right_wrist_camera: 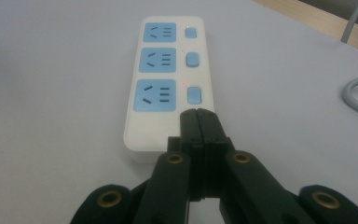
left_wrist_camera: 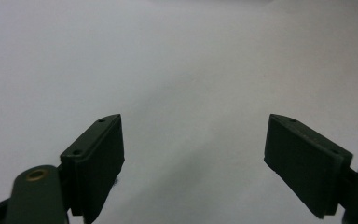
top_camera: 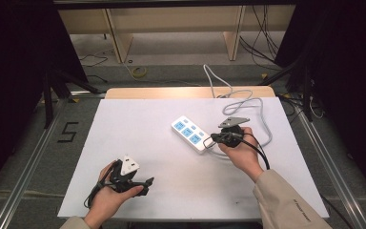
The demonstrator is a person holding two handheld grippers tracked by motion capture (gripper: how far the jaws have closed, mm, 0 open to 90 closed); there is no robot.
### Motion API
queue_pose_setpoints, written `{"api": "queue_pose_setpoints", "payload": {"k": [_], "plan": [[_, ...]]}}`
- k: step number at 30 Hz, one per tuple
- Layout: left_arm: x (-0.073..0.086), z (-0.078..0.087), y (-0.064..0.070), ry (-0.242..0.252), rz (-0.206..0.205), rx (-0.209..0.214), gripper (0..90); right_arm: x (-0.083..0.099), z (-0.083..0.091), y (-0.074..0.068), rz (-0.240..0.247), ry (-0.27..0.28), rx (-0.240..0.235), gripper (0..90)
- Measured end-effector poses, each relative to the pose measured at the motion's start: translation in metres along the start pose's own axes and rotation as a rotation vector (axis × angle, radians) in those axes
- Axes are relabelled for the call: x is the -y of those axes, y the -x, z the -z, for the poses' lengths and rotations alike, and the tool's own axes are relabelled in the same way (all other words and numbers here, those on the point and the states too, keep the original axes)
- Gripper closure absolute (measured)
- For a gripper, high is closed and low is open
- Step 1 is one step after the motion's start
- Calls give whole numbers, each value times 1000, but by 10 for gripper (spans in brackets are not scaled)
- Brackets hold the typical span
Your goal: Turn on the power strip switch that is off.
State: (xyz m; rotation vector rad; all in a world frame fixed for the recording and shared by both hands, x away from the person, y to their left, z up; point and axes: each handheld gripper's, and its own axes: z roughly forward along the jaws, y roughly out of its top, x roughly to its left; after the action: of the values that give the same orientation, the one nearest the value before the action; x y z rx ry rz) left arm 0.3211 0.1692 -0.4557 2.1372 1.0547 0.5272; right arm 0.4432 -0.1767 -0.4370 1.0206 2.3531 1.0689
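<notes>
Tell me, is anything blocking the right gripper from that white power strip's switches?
Nothing visible. The right gripper, jaws shut, sits right at the near end of the power strip, just short of the nearest blue switch.

A black figure 5 (top_camera: 68,132) marks the floor left of the table, yellow cable (top_camera: 139,72) coiled beyond.

Your left tool (top_camera: 143,183) sits over bare worktop (top_camera: 138,129), and the whole left half and the front middle lie free for you to pass. On your right side the strip (top_camera: 189,133) lies slantwise just ahead of your right tool (top_camera: 215,137), whose tips are at its near end. Behind and right of the strip, its grey cord (top_camera: 248,102) loops across the far right corner, so that corner is cluttered.
</notes>
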Motion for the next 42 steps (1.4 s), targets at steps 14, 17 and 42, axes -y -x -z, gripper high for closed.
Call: {"api": "queue_pose_setpoints", "payload": {"k": [14, 17, 42], "plan": [[0, -1, 1, 1, 4, 1, 201, -16, -20, -1, 3, -13, 3, 900], [0, -1, 1, 1, 3, 1, 202, -19, -24, 0, -1, -13, 3, 900], [0, -2, 2, 4, -3, 10, 200, -26, -54, 2, -25, -40, 11, 900]]}}
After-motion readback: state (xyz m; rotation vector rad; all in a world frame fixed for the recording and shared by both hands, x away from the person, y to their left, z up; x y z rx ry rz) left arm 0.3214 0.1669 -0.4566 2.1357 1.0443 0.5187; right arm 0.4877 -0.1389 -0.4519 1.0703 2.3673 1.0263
